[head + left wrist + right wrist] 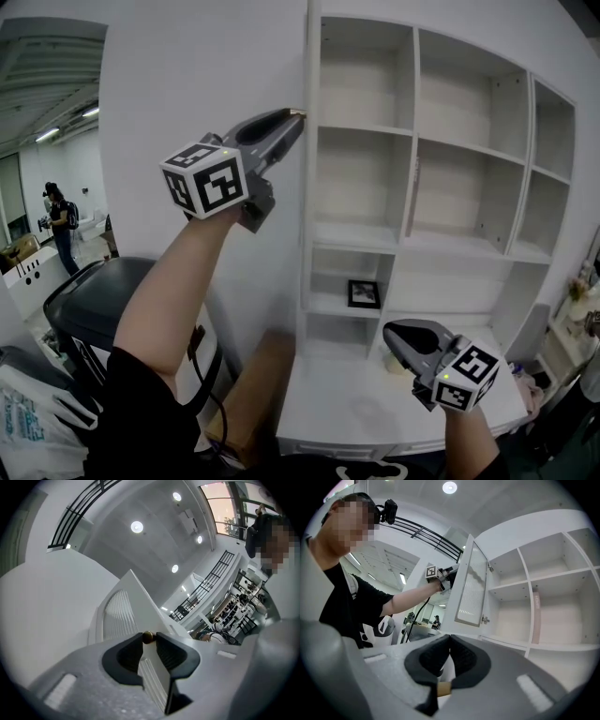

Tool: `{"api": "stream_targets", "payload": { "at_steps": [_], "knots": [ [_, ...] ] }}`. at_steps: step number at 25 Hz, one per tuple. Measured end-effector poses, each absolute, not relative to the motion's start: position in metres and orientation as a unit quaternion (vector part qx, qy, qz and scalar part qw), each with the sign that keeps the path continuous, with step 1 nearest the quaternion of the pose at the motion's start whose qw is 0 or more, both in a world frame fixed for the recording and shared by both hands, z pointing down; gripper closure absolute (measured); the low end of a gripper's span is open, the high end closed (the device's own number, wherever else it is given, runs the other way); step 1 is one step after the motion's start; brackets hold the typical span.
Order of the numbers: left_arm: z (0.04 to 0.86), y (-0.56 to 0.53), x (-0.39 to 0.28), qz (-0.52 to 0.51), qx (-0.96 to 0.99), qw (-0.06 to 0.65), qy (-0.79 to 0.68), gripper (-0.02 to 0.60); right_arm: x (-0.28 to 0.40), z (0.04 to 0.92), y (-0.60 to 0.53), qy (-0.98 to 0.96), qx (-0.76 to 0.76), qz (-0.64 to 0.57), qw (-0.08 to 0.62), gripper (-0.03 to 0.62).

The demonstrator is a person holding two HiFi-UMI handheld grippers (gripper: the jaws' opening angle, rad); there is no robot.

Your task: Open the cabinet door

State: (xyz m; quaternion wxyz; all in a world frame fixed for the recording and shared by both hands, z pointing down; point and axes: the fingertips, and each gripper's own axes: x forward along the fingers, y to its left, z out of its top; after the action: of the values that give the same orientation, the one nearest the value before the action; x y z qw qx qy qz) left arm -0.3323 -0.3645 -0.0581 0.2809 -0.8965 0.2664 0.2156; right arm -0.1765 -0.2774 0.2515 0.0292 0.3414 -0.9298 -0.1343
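The white cabinet door (307, 187) stands swung open, edge-on in the head view; the right gripper view shows its ribbed panel (471, 585). My left gripper (298, 114) is raised to the door's free edge. In the left gripper view the door's edge (154, 681) runs between the jaws, and the small brass knob (147, 637) sits pinched between the pad tips of that gripper (148, 640). My right gripper (389, 330) hangs low in front of the lower shelves, shut, with nothing in it (450, 638). The open shelves (412, 131) are mostly bare.
A small framed picture (364, 293) stands in a lower compartment. A white tabletop (375, 403) lies under the right gripper. A dark bin (94, 300) and a cardboard box (267, 384) sit at the left, below the door. A person (58, 220) stands far off.
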Motion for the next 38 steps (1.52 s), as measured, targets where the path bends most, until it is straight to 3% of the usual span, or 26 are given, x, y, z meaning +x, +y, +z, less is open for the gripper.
{"api": "stream_targets", "payload": {
  "at_steps": [6, 18, 25, 29, 38],
  "knots": [
    [-0.058, -0.367, -0.378, 0.255, -0.898, 0.25, 0.256, 0.486, -0.186, 0.266, -0.274, -0.927, 0.353, -0.118, 0.044, 0.591],
    [-0.057, -0.37, -0.384, 0.252, -0.894, 0.246, 0.278, 0.486, -0.184, 0.283, -0.265, -0.929, 0.354, -0.093, 0.055, 0.591],
    [-0.037, -0.35, -0.394, 0.252, -0.9, 0.218, 0.28, 0.416, -0.172, 0.29, -0.24, -0.93, 0.356, -0.083, 0.039, 0.591],
    [-0.005, -0.331, -0.39, 0.235, -0.907, 0.19, 0.293, 0.41, -0.175, 0.293, -0.222, -0.936, 0.344, -0.066, 0.018, 0.591],
    [0.12, -0.238, -0.351, 0.162, -0.936, 0.122, 0.287, 0.514, -0.19, 0.292, -0.161, -0.947, 0.315, -0.059, -0.013, 0.591]
  ]
}}
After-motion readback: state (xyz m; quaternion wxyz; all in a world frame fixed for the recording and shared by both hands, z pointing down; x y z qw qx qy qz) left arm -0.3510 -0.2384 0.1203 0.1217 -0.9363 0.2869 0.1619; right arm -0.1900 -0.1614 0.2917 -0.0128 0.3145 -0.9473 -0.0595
